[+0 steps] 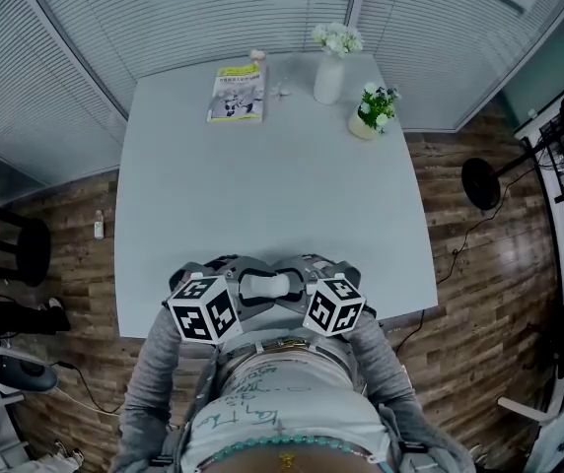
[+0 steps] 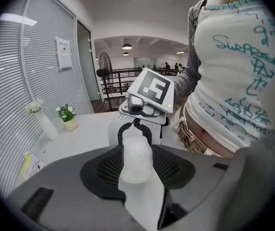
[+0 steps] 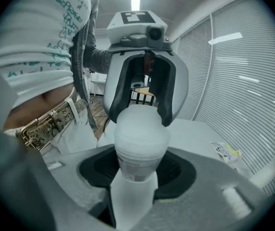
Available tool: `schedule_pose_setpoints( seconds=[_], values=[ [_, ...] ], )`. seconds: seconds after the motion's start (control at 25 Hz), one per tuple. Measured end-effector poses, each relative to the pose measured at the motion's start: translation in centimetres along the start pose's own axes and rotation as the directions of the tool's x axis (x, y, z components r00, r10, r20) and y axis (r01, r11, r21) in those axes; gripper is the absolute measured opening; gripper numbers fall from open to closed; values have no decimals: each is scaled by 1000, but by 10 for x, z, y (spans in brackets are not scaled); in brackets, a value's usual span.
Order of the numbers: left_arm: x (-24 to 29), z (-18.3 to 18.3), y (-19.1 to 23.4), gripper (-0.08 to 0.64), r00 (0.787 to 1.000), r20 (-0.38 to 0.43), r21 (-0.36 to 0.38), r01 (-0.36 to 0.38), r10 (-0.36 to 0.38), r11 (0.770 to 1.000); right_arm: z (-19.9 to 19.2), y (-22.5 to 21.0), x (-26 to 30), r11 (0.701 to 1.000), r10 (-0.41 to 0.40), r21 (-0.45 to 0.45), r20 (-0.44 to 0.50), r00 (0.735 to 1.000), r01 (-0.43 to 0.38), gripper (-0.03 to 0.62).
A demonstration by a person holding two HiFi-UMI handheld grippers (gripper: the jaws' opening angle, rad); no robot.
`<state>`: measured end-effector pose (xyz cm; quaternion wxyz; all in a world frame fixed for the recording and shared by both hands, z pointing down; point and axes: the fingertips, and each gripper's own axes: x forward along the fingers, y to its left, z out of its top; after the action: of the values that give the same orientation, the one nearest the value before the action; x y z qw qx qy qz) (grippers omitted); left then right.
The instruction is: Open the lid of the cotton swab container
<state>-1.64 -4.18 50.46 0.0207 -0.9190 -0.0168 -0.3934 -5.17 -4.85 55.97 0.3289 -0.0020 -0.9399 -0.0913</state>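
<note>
The cotton swab container (image 1: pixel 267 286) hung crosswise over the table's (image 1: pixel 262 166) near edge, just in front of the person's waist. The right gripper (image 1: pixel 295 289) was clamped on its labelled body, and the left gripper (image 1: pixel 243 289) was clenched on the lid (image 2: pixel 136 160) end (a booklet (image 1: pixel 237 94), a vase (image 1: pixel 329 75) and a potted plant (image 1: pixel 371 111) stood at the far edge).

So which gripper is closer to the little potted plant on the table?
Right. The right gripper is on the same side of the table as the potted plant; the left gripper sits further left.
</note>
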Motion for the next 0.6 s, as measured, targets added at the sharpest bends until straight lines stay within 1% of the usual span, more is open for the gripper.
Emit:
schedule_pose_setpoints(
  seconds=[0.2, 0.24, 0.36, 0.48, 0.6],
  values=[
    [-3, 1, 0, 176, 999, 4, -34, 32, -32, 999, 2, 1, 0, 1000, 2, -5, 3, 1000, -2, 201],
    [-4, 2, -1, 176, 999, 12, -48, 42, -42, 998, 2, 2, 0, 1000, 0, -16, -2, 1000, 0, 201],
    [-6, 4, -1, 176, 995, 61, -124, 82, -74, 989, -1, 4, 2, 998, -8, -58, -26, 1000, 6, 199],
    [-4, 2, -2, 179, 996, 50, -127, 74, -69, 989, -1, 5, 4, 999, 13, -48, -24, 1000, -15, 199],
    [-5, -1, -4, 181, 997, 43, -122, 73, -68, 990, 0, 7, 6, 999, 18, -45, -26, 1000, -19, 199]
  ],
)
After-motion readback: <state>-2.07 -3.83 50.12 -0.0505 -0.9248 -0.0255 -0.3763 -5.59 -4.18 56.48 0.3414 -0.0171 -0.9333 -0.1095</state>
